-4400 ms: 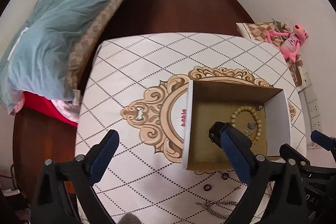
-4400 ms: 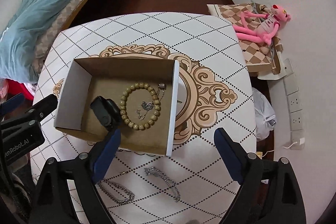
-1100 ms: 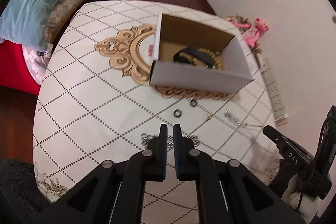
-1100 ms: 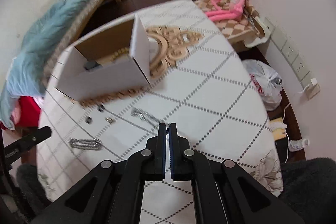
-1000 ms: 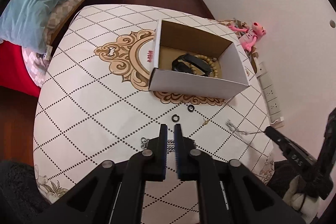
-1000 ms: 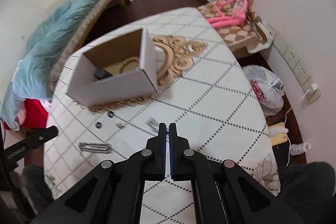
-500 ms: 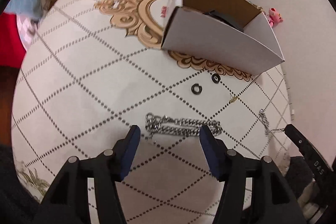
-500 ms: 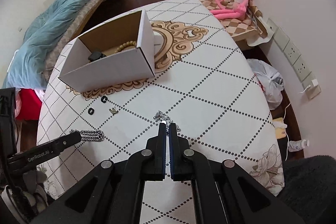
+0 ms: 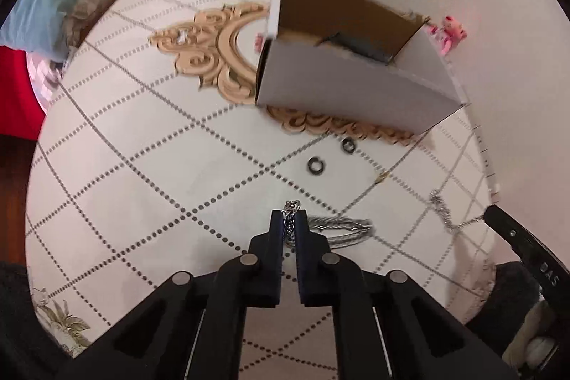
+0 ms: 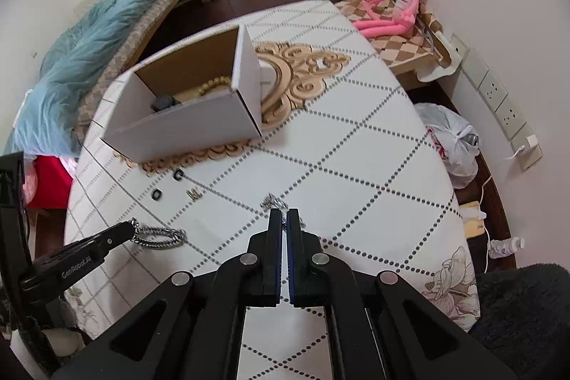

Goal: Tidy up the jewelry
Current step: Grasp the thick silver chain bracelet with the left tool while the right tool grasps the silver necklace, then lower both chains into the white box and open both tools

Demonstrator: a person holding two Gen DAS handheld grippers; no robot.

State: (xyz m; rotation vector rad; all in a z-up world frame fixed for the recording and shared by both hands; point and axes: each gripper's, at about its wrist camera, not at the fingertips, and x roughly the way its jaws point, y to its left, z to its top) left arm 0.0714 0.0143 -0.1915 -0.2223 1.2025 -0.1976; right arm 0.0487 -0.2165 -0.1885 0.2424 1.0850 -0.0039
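Where the round table (image 10: 356, 166) shows its glossy white top with dotted diamond lines and a gold scroll emblem, a white cardboard box (image 10: 185, 127) with brown inside stands at the far left, holding beige beads (image 10: 213, 83). Near it, the left gripper (image 9: 289, 223) is clenched on a heavy silver curb chain (image 9: 342, 227); the right gripper (image 10: 284, 219) pinches a thinner silver chain (image 10: 272, 201). Two dark rings (image 9: 315, 165) lie between.

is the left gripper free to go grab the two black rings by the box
Probably not yet. The left gripper is shut on the chain bracelet, so its jaws are occupied. The rings lie unobstructed on the table, so the path itself looks free.
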